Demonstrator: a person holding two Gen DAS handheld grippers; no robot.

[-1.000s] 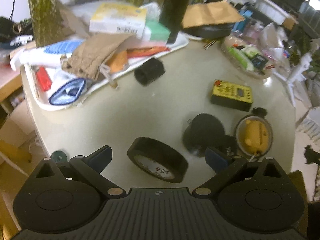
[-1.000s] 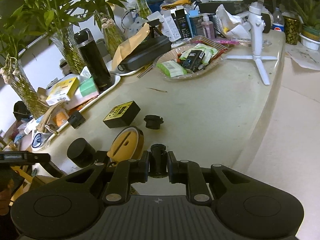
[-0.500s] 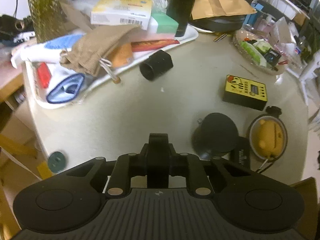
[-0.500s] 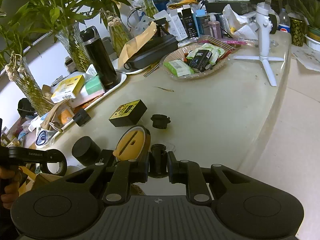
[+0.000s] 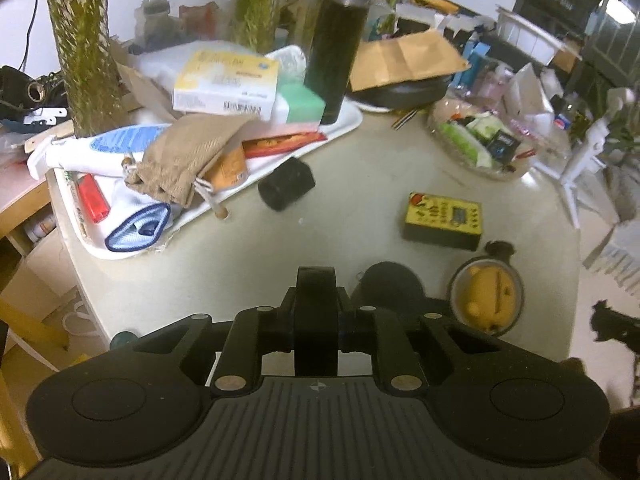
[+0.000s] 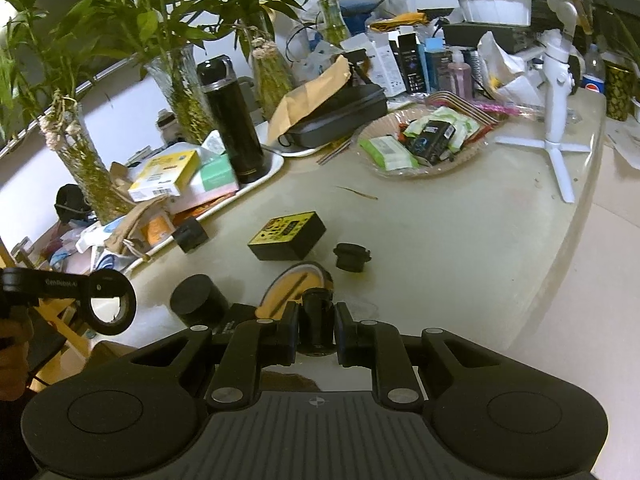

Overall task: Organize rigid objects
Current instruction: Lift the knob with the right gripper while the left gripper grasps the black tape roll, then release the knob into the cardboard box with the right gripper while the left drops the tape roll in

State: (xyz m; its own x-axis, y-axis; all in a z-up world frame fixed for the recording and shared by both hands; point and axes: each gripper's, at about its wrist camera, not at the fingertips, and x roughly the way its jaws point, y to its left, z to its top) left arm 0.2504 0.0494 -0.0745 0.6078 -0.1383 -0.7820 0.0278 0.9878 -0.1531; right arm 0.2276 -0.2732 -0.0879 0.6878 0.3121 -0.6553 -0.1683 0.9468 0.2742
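My left gripper (image 5: 316,320) is shut on a black tape roll (image 5: 315,300), held edge-on above the table's near edge; the roll also shows in the right wrist view (image 6: 110,306). My right gripper (image 6: 317,326) is shut on a small black cylindrical part (image 6: 317,312). On the table lie a yellow-faced black box (image 5: 442,220), a round yellow-and-black device (image 5: 486,298), a black round lid (image 5: 390,292), a black cylinder (image 5: 286,189) and a small black ring adapter (image 6: 351,257).
A white tray (image 5: 344,120) at the back left carries boxes, a cloth pouch, a lighter and a tall black flask (image 5: 338,40). A glass dish (image 6: 424,168) of packets and a white tripod stand (image 6: 558,80) stand at the right. Plant vases line the back.
My left gripper closed on the black tape roll and lifted it off the table. My right gripper kept its hold on the small black part and drifted slightly.
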